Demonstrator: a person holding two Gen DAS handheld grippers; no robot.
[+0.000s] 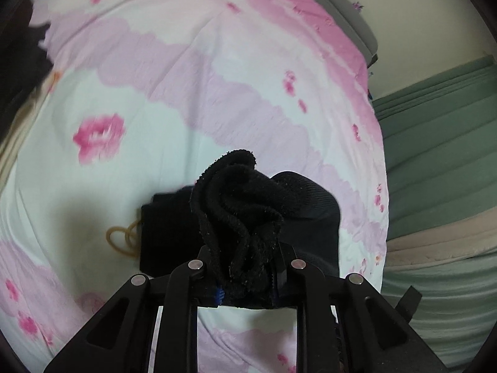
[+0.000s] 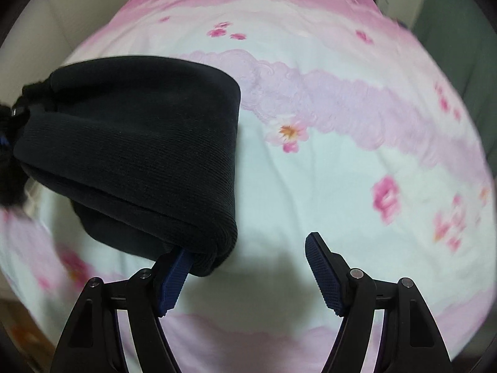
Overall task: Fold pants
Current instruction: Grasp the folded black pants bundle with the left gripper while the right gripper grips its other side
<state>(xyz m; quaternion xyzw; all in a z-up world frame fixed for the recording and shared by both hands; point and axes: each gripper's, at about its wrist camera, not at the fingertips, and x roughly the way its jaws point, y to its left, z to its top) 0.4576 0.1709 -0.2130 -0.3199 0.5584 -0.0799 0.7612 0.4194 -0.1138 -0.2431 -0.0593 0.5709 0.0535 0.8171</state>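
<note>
The black pants (image 1: 242,214) are folded into a thick bundle over the pink-and-white flowered bedsheet (image 1: 174,99). My left gripper (image 1: 245,267) is shut on a bunched fleecy edge of the pants, which fills the gap between its fingers. In the right wrist view the folded bundle (image 2: 139,143) hangs at the left, held up at its far left end. My right gripper (image 2: 248,267) is open; its left fingertip (image 2: 174,279) touches the bundle's lower corner, and its right fingertip (image 2: 323,273) is free.
A tan elastic band (image 1: 122,239) lies on the sheet left of the pants. A green and beige mattress stack (image 1: 441,186) stands to the right of the bed. A grey headboard (image 1: 344,6) is at the far end.
</note>
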